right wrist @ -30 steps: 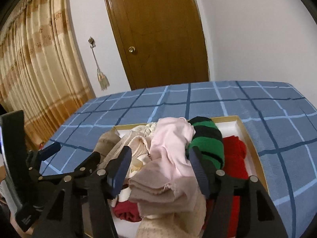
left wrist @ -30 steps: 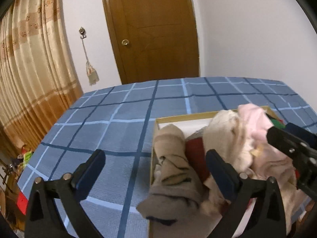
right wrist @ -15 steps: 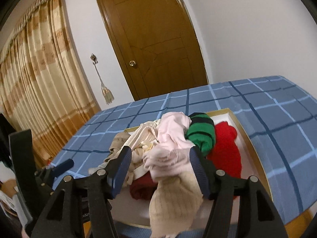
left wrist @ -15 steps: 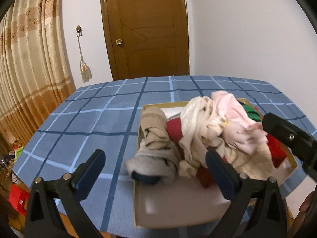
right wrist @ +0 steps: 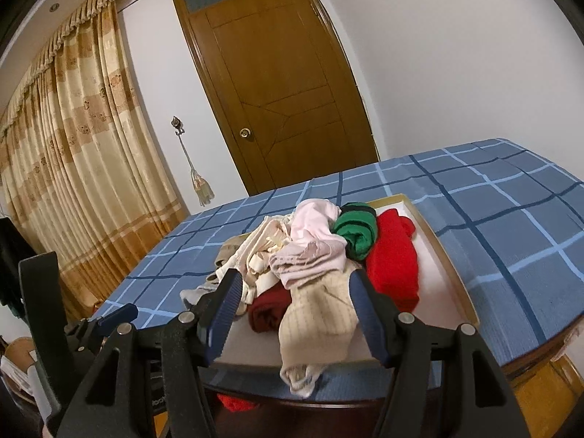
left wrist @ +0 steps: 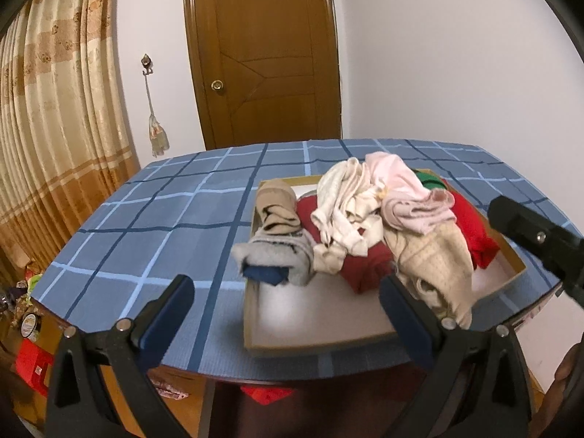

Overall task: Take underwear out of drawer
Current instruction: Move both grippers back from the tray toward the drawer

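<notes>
Drawer [left wrist: 513,255] floor — mostly under clothes [left wrist: 365,219]

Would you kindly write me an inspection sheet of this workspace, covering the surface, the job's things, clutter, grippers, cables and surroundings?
Surface: table under a blue plaid cloth.
Job's things: shallow drawer on the cloth, heaped with garments; a cream ribbed piece hangs over its near edge; pink piece on top, red and green beside it.
Clutter: grey and beige garment spilling over the drawer's left wall.
Grippers: left gripper open, empty; right gripper open, the cream piece between its fingers, not clamped.
Cables: nothing seen.
Surroundings: wooden door, curtain, tassel on a hook.
</notes>
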Motion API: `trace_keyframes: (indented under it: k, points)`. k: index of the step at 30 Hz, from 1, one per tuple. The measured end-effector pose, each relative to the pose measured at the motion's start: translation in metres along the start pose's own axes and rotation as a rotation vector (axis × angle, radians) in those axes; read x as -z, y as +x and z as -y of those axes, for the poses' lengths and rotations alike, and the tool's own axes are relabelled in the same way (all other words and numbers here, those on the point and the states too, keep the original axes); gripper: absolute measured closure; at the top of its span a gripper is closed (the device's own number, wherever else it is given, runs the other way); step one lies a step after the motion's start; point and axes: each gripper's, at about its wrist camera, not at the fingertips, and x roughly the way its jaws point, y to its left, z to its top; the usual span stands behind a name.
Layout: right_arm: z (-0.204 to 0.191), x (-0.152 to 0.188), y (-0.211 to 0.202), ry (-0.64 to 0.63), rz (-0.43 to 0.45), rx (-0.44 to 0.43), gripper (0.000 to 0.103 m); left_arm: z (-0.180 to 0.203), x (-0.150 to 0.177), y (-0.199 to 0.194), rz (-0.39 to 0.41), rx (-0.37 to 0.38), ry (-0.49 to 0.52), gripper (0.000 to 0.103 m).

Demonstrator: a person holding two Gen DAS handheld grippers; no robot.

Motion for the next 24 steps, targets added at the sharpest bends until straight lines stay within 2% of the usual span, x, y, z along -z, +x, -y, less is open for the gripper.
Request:
trace_keyframes:
  k: [24]
  points:
    - [0.006,0.039,-0.043,-0.001,0.012,0.018,0.039,-0.001,0.043,-0.034,0.011,0.007,-0.017,0.001]
